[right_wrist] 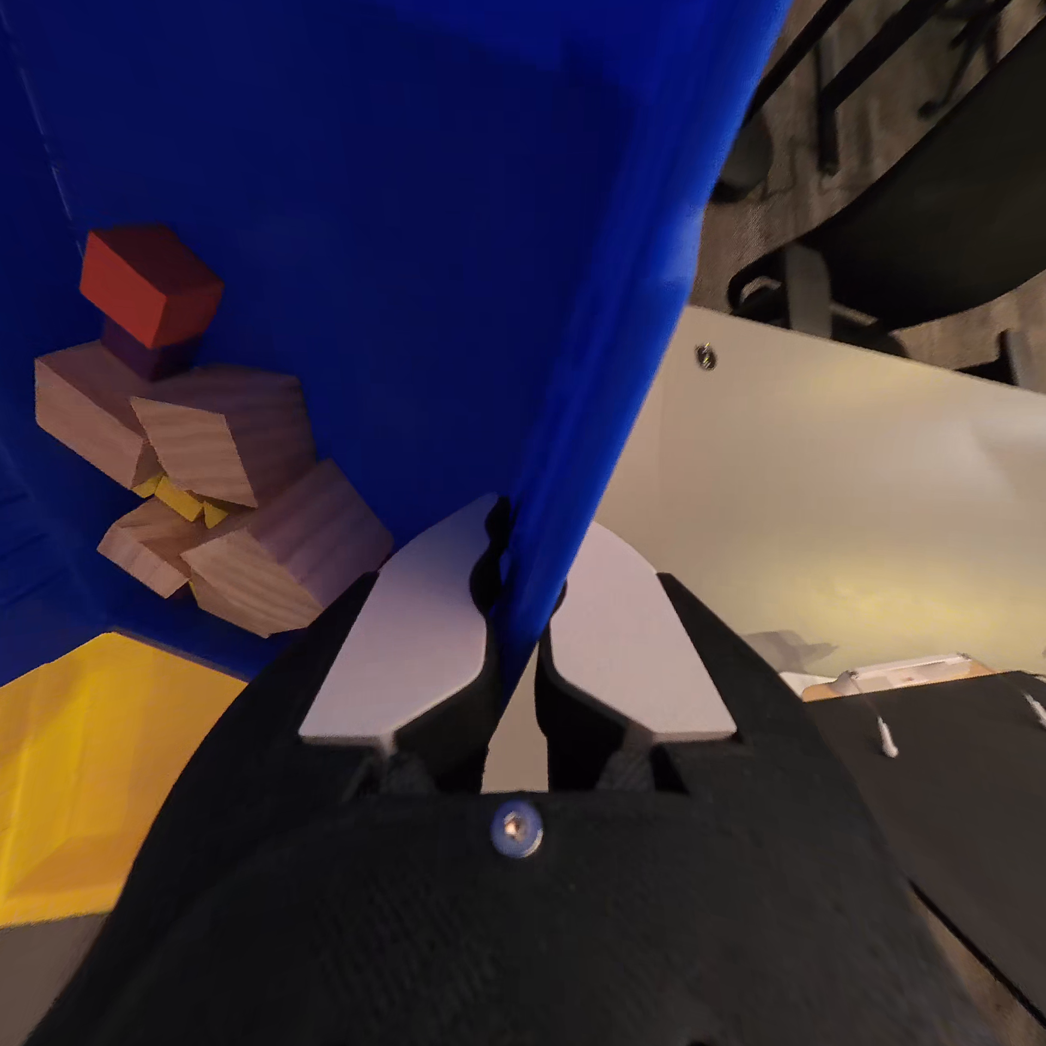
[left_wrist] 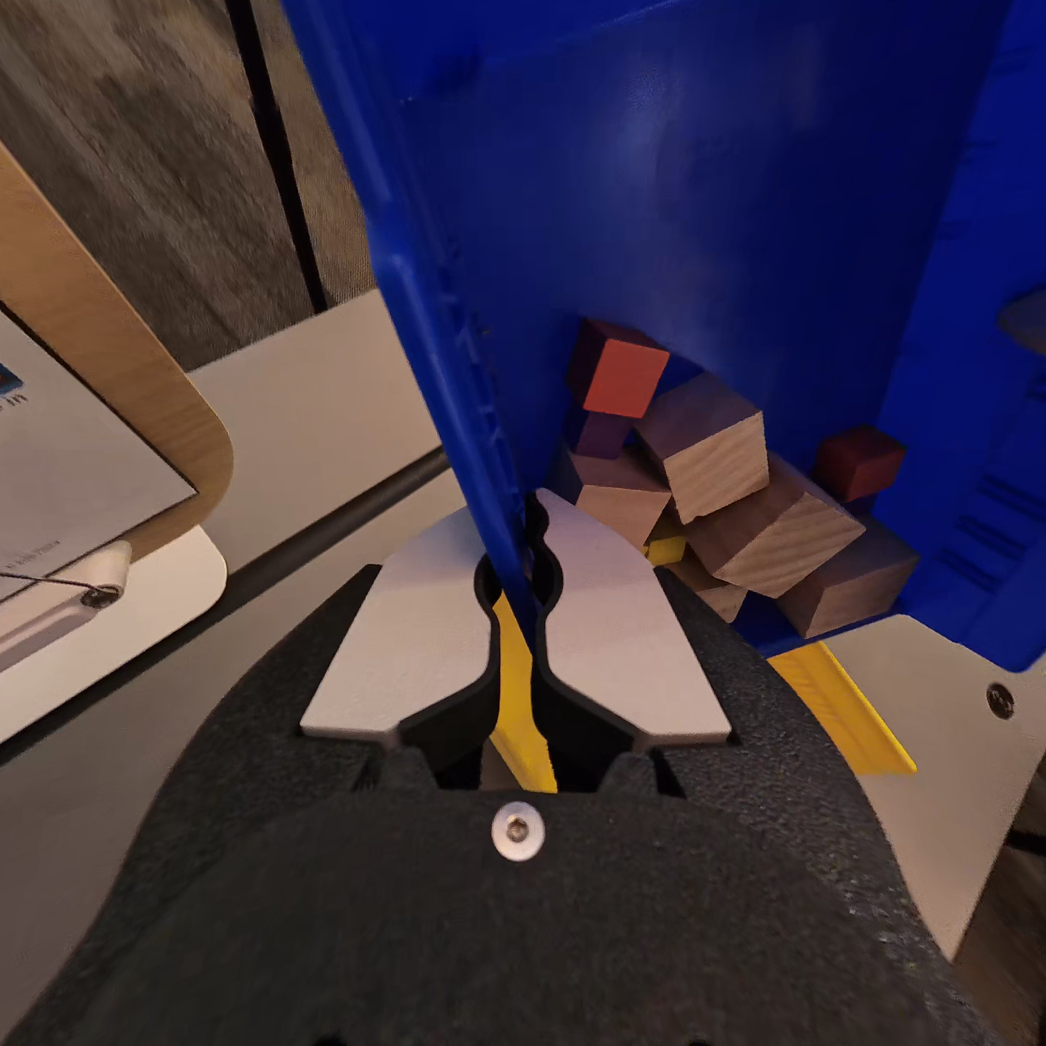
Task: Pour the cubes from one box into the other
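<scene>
A blue plastic box (left_wrist: 707, 198) is tilted steeply, held by both grippers. My left gripper (left_wrist: 529, 526) is shut on its left wall. My right gripper (right_wrist: 504, 543) is shut on its right wall (right_wrist: 594, 396). Several cubes are piled at the box's low end: plain wooden cubes (left_wrist: 713, 464), a red cube (left_wrist: 622, 376), a purple one (left_wrist: 603, 433) and a dark red one (left_wrist: 857, 461). The same pile shows in the right wrist view (right_wrist: 221, 447) with the red cube (right_wrist: 150, 283) on top. A yellow box (right_wrist: 85, 764) lies below the blue box's low edge; its rim shows in the left wrist view (left_wrist: 849, 713).
A white table (right_wrist: 821, 509) lies under the boxes. A wooden-framed stand with a white sheet (left_wrist: 85, 453) sits at the left. A black mat (right_wrist: 934, 792) lies at the right, and a dark office chair (right_wrist: 905, 226) stands beyond the table edge.
</scene>
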Action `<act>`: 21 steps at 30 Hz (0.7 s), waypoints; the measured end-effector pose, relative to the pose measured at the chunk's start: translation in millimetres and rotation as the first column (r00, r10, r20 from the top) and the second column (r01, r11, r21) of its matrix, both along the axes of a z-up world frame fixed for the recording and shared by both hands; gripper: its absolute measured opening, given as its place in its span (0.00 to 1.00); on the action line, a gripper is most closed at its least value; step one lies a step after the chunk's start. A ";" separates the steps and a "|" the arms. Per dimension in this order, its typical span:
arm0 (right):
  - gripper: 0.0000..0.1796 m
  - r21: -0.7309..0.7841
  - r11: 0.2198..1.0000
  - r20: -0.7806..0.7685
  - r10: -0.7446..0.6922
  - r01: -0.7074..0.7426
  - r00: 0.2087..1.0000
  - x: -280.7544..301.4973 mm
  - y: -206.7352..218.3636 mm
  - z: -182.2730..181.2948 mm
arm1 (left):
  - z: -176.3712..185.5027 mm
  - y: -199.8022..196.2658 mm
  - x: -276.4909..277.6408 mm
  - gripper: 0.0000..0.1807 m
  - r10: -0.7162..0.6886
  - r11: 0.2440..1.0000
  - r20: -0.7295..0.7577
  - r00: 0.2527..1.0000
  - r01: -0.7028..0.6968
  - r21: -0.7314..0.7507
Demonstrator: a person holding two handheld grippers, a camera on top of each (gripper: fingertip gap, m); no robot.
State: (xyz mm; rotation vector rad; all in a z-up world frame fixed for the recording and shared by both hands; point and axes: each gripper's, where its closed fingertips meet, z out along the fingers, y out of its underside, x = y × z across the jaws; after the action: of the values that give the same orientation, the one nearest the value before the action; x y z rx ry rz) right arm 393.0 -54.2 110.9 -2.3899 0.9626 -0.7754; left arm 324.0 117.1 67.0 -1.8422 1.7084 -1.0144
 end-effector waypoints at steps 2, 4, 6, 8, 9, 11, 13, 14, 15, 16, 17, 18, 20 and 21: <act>0.04 0.003 1.000 0.080 0.013 -0.013 0.997 -1.2 3.7 10.4 | 6.5 3.1 0.1 0.03 0.000 1.000 0.072 0.997 0.000 0.002; 0.04 0.005 1.000 0.169 0.027 -0.028 0.985 -3.9 7.2 21.0 | 12.5 6.0 -1.0 0.03 -0.001 1.000 0.139 0.990 -0.002 0.019; 0.04 0.008 0.999 0.246 0.037 -0.040 0.968 -7.8 10.1 29.5 | 17.2 8.5 -3.0 0.03 -0.001 1.000 0.196 0.981 -0.005 0.028; 0.04 0.013 0.999 0.304 0.046 -0.052 0.952 -12.9 11.9 35.9 | 21.3 10.3 -5.3 0.03 0.000 1.000 0.246 0.969 -0.007 0.028; 0.04 0.016 0.998 0.325 0.047 -0.055 0.944 -15.5 12.2 38.4 | 23.0 10.7 -6.6 0.03 -0.001 1.000 0.268 0.963 -0.007 0.030; 0.04 0.020 0.998 0.364 0.049 -0.060 0.930 -20.1 12.3 42.4 | 25.5 11.0 -9.2 0.03 -0.006 0.999 0.304 0.953 -0.008 0.044; 0.04 0.031 0.997 0.391 0.050 -0.067 0.919 -23.2 12.4 44.9 | 29.4 11.9 -12.0 0.03 -0.001 0.998 0.346 0.938 -0.021 0.059; 0.04 0.043 0.996 0.401 0.049 -0.073 0.915 -24.9 12.6 46.3 | 31.2 12.4 -13.1 0.03 0.002 0.997 0.366 0.931 -0.028 0.066; 0.04 0.047 0.996 0.413 0.048 -0.074 0.910 -26.3 12.3 47.4 | 31.9 11.9 -14.1 0.03 0.001 0.997 0.375 0.927 -0.028 0.066; 0.04 0.042 0.997 0.425 0.047 -0.072 0.904 -27.6 11.6 48.3 | 32.0 11.0 -14.9 0.03 0.000 0.998 0.378 0.926 -0.025 0.062; 0.04 0.039 0.997 0.432 0.047 -0.070 0.901 -29.1 10.9 48.7 | 31.5 10.4 -15.7 0.03 0.000 0.998 0.381 0.925 -0.024 0.060; 0.04 0.040 0.997 0.434 0.046 -0.070 0.900 -30.5 10.6 48.7 | 30.9 10.0 -16.5 0.03 -0.001 0.998 0.383 0.924 -0.024 0.061; 0.04 0.039 0.997 0.440 0.047 -0.071 0.897 -32.5 9.4 48.1 | 30.1 8.9 -18.1 0.03 -0.006 0.998 0.394 0.919 -0.019 0.058; 0.04 0.040 0.997 0.442 0.046 -0.072 0.896 -33.6 8.8 47.7 | 29.2 8.5 -18.5 0.03 -0.006 0.998 0.397 0.918 -0.017 0.056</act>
State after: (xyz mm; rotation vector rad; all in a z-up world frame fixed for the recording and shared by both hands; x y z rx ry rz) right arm 359.3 -45.4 158.6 -2.0497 0.7074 -1.1849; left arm 305.4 125.6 96.3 -1.4761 1.4679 -1.2245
